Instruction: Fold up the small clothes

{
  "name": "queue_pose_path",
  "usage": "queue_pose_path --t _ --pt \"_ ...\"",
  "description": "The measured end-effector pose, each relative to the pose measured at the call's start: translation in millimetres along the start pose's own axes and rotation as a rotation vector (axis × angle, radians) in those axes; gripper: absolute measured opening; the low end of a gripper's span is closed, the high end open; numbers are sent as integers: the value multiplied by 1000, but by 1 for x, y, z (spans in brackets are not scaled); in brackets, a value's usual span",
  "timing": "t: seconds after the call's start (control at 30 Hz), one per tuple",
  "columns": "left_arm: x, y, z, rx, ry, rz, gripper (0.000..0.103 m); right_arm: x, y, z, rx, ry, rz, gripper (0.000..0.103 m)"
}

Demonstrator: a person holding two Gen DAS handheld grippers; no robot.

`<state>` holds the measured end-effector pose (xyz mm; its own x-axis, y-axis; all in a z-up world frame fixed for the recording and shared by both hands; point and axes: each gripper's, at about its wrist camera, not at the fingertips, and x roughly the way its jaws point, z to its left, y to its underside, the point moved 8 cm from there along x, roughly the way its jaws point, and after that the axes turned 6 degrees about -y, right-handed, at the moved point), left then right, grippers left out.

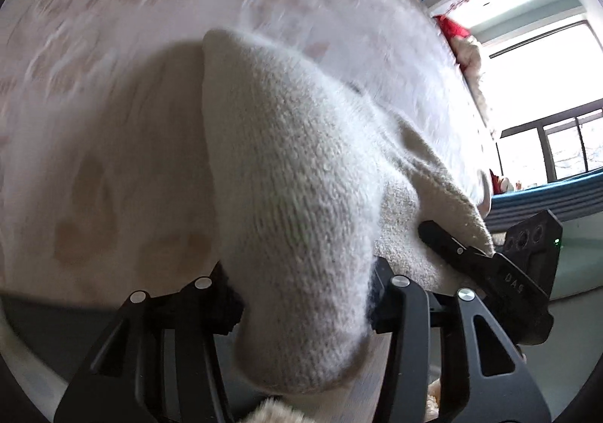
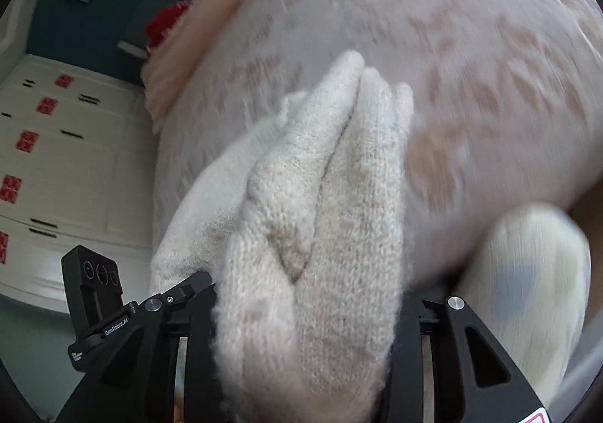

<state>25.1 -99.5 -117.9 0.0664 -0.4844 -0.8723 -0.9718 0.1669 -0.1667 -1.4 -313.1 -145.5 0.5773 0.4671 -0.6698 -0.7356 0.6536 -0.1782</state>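
A cream knitted garment (image 1: 286,174) hangs between both grippers above a pale pink patterned bedsheet (image 1: 113,46). My left gripper (image 1: 305,306) is shut on one bunched edge of the knit, which drapes over and hides the fingertips. The right gripper also shows in the left wrist view (image 1: 486,272), holding the knit's other end. In the right wrist view my right gripper (image 2: 305,310) is shut on the same cream knit (image 2: 331,189), which is gathered in thick folds between the jaws. The left gripper (image 2: 181,291) shows at the lower left there, clamped on the cloth.
A pink fuzzy blanket (image 2: 211,8) and a red item (image 2: 166,23) lie at the bed's far edge. A white cabinet with red stickers (image 2: 56,159) stands beyond. A pale cloth with a blue patch (image 2: 527,272) lies at the lower right. A bright window (image 1: 546,83) is to the right.
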Motion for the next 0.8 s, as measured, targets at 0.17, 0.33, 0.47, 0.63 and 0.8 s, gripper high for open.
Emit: queue_pose_path --t 0.17,0.33,0.47,0.63,0.8 --pt "-35 6 -6 32 11 -74 45 -20 12 40 -91 18 -49 36" --pt "-110 -29 -28 68 103 -240 43 -64 -10 122 -266 -38 -190 35" --pt "-186 -58 -48 144 129 -412 43 -93 -26 193 -389 -115 -285 35" --pt "-275 -87 -71 265 136 -627 43 -128 -37 273 -534 -241 -422 35" --pt "-342 -105 -64 337 142 -801 44 -137 -44 337 -671 -353 -508 36"
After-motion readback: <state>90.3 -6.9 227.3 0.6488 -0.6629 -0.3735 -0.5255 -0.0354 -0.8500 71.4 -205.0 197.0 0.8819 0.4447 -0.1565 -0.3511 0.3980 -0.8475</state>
